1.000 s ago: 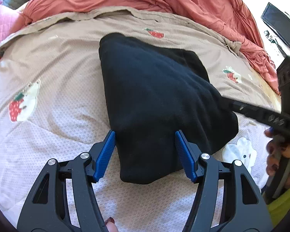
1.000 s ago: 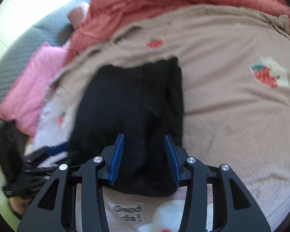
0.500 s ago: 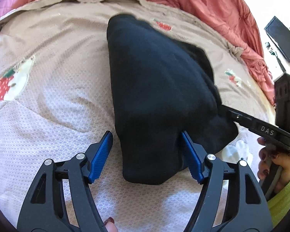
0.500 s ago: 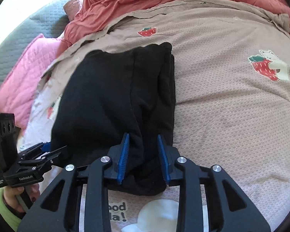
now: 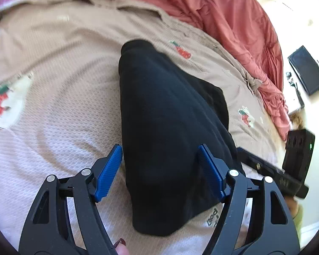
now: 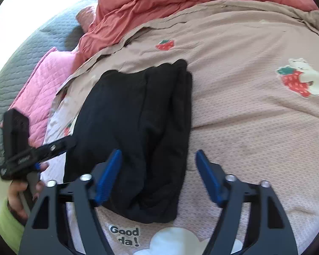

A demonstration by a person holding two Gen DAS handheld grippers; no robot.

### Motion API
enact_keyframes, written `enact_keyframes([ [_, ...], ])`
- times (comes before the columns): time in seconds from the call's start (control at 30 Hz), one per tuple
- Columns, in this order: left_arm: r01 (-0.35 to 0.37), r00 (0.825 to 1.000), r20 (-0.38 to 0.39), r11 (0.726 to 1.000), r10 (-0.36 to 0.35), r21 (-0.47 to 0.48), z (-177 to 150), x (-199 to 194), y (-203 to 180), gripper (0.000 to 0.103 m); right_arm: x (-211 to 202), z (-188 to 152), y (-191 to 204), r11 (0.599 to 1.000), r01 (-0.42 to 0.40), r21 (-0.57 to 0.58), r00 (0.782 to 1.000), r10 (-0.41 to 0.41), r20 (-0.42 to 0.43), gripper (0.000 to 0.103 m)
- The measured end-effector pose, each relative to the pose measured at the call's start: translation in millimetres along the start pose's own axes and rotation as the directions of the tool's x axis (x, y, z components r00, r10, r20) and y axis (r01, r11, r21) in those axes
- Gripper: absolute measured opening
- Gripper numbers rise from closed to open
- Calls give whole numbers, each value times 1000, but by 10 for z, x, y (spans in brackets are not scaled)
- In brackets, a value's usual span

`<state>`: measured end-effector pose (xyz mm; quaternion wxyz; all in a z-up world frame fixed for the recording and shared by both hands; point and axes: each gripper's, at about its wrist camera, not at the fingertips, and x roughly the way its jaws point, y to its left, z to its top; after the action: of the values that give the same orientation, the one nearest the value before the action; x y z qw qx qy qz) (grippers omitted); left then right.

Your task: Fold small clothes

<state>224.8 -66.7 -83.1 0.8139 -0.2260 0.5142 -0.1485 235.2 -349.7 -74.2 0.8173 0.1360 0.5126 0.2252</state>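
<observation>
Leftmost, a pink quilted pillow lay at the bed's edge beside a grey cover. Left claw spread wide, blue pads either side of the near end of the folded black garment, not pinching it. Garment lay flat on the beige strawberry-print bedspread, folded into a long shape. Right claw also wide apart, left pad over the cloth, right pad over bare bedspread. Red duvet bunched along the far side. Dark screen far right.
</observation>
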Motion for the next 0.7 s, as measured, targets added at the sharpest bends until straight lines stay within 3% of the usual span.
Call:
enact_keyframes([
  [0.13,31,999,-33,999,-32,-23,86,136,56,71,122,13,23,1000,-9,-15,999,9,-32,88],
  [0.27,43,998,-55,999,-44,-23,143,240,70,72,340,32,-31,999,-43,4,996,43,-83,88],
  [0.47,59,996,-73,998,-60,-23,236,417,85,74,478,34,-1,992,-125,0,989,124,-79,88],
  [0.5,60,995,-75,998,-61,-25,245,450,89,74,484,29,19,992,-123,-10,990,122,-76,86],
  [0.57,53,996,-77,998,-55,-19,259,472,73,70,479,35,75,986,-162,-27,985,160,-68,59],
  [0.7,64,997,-44,998,-64,-2,242,354,39,53,384,66,239,984,-137,-110,990,133,-42,51],
])
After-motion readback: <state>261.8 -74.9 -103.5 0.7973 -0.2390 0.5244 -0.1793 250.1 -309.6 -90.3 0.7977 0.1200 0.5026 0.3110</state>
